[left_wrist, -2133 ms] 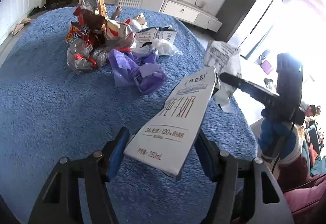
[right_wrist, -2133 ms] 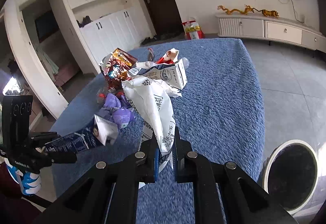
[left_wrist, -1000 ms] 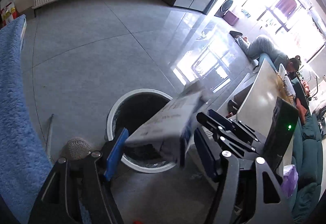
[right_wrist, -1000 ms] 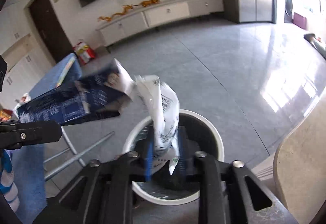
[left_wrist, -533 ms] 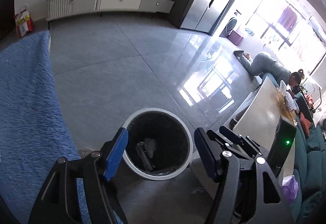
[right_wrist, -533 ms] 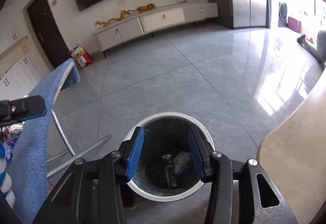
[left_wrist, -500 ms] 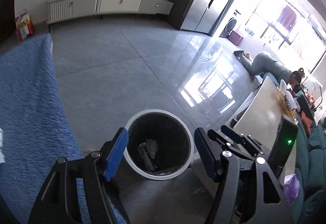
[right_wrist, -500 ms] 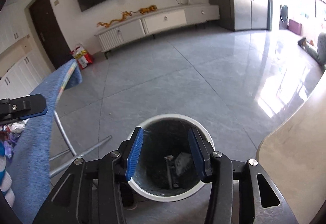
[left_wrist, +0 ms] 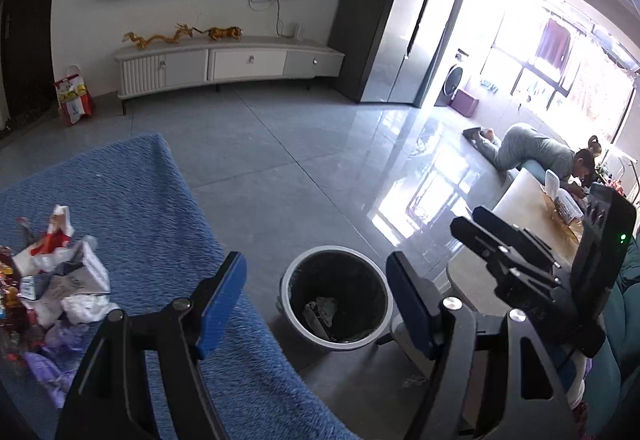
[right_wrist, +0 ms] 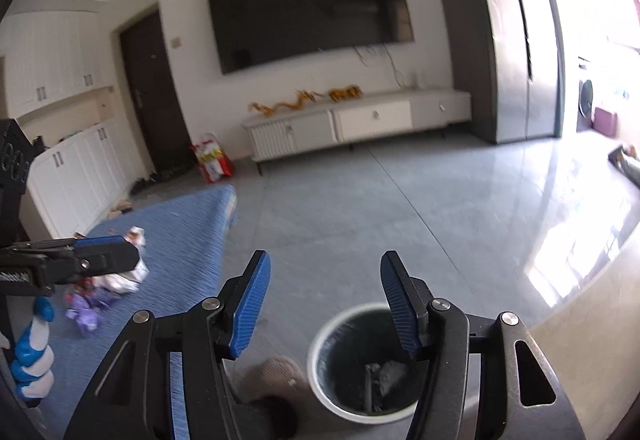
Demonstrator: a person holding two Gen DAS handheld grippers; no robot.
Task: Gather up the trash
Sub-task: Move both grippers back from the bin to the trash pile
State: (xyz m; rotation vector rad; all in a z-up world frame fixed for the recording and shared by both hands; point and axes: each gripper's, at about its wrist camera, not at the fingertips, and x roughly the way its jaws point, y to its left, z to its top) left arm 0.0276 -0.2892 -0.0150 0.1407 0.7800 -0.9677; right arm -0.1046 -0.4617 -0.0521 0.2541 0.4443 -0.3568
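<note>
Nearest the lenses, both grippers hang empty with fingers spread wide: the left gripper (left_wrist: 316, 304) and the right gripper (right_wrist: 324, 304) each frame the round trash bin (left_wrist: 335, 304) on the grey floor, a few scraps lying at its bottom. Further out, toward nine o'clock in the left wrist view, the remaining trash pile (left_wrist: 52, 280) sits on the blue table cover (left_wrist: 140, 199): crumpled white paper, a flattened carton, purple and red wrappers. All of it looks light, soft and crushable, the foil probably slippery; pinching a carton across its flat faces, or a wrapper at a bunched fold, seems the surest hold.
</note>
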